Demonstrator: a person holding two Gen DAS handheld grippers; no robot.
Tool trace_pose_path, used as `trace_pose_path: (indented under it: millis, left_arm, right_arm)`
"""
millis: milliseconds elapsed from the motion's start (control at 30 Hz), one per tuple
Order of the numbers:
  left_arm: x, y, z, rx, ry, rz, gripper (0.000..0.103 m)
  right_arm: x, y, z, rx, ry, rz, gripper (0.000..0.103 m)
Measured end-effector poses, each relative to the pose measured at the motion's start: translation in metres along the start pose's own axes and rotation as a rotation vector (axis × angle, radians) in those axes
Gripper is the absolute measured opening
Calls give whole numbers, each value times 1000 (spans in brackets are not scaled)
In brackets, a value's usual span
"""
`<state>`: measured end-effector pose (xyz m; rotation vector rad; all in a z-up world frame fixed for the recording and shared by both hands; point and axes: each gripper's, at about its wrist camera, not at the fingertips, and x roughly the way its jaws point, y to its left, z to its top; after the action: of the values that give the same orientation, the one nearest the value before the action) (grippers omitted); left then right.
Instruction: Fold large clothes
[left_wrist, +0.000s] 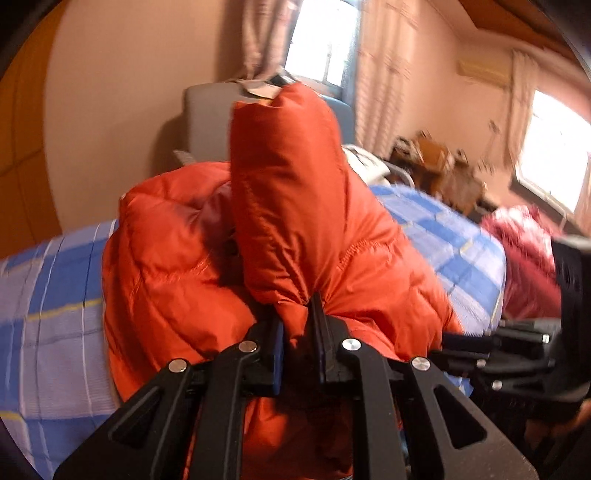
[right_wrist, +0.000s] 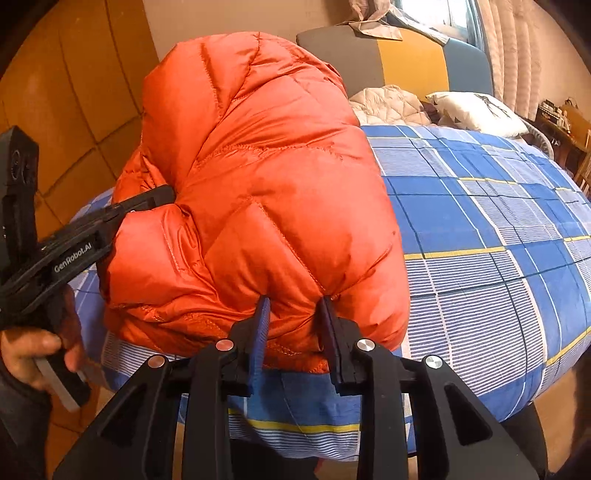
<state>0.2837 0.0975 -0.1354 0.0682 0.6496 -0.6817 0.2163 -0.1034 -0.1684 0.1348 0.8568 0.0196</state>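
A puffy orange down jacket (right_wrist: 258, 166) lies bunched up on the near corner of a bed with a blue plaid sheet (right_wrist: 480, 221). My right gripper (right_wrist: 295, 306) is shut on the jacket's near lower edge, with padded fabric bulging between its fingers. In the left wrist view my left gripper (left_wrist: 297, 314) is shut on a narrow fold of the orange jacket (left_wrist: 288, 184), and a sleeve-like part stands up above it. From the right wrist view the left gripper (right_wrist: 162, 192) reaches into the jacket's left side, held by a hand (right_wrist: 29, 350). The right gripper (left_wrist: 465, 345) shows at the right edge.
A dark red garment (left_wrist: 524, 254) lies on the far side of the bed. A white pillow (right_wrist: 476, 110) and a beige quilted garment (right_wrist: 388, 105) sit by the grey and yellow headboard (right_wrist: 406, 62). Orange wooden panels (right_wrist: 74, 92) stand close on the left. Cluttered wooden furniture (left_wrist: 443, 166) stands under the windows.
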Motion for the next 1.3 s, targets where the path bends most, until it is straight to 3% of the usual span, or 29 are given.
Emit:
trace_pose_path:
  millis: [233, 467, 1100, 1200, 1300]
  left_arm:
    - [-1, -6, 14, 183, 61, -5, 12]
    - [-4, -5, 19, 261, 91, -19, 12]
    - [4, 4, 14, 208, 93, -10, 12]
    - [4, 8, 10, 196, 98, -3, 12]
    - [6, 13, 8, 185, 108, -5, 12]
  right_arm:
    - [0, 4, -2, -37, -6, -20, 28]
    - [0, 9, -4, -65, -10, -31, 28]
    - [-5, 7, 0, -87, 1, 36, 33]
    - [-16, 10, 4, -91, -31, 44, 33]
    - [-2, 11, 5, -96, 7, 24, 33]
